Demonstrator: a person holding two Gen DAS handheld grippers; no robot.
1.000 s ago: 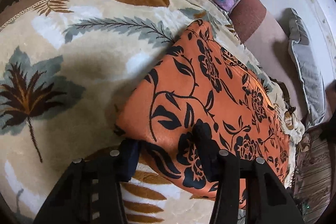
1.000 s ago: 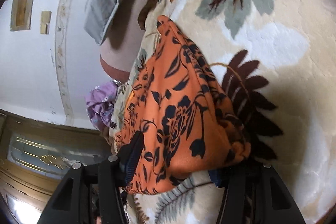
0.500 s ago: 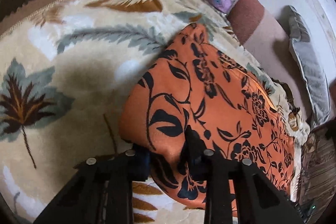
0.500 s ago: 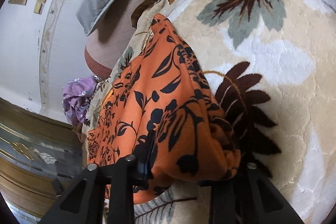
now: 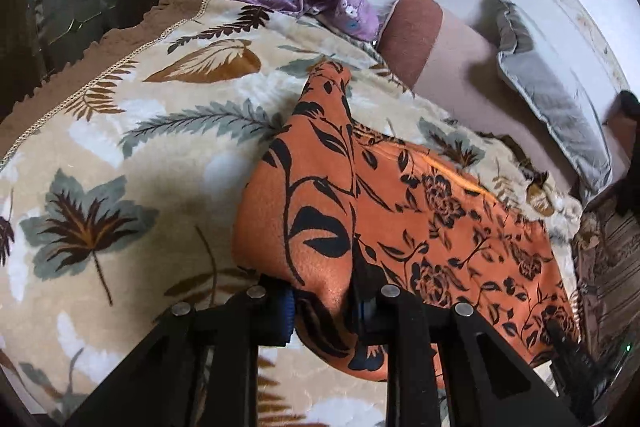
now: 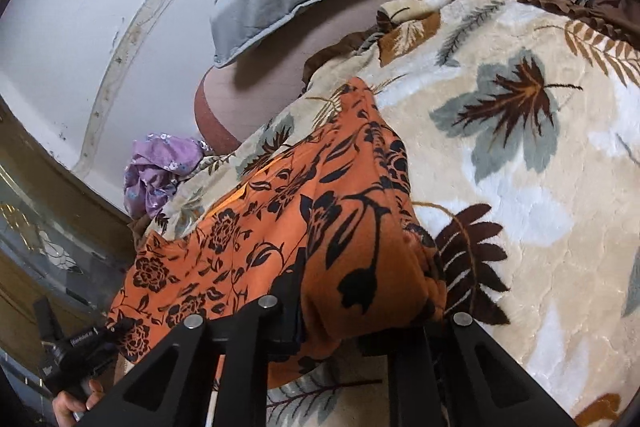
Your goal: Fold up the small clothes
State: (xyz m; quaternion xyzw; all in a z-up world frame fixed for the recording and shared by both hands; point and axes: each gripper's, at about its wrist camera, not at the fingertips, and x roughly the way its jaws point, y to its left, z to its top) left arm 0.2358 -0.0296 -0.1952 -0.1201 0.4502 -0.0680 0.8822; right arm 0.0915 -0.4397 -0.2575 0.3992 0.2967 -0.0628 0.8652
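Left gripper [image 5: 324, 311]: jaws closing on cloth [image 5: 400, 219] corner, lower centre | Right gripper [image 6: 360, 323]: jaws closing on the other near corner, lower centre | Change: half second ago near edge lay on blanket [image 5: 120, 155], now I see it lifted | Meaning: I judge the fold-over can begin.
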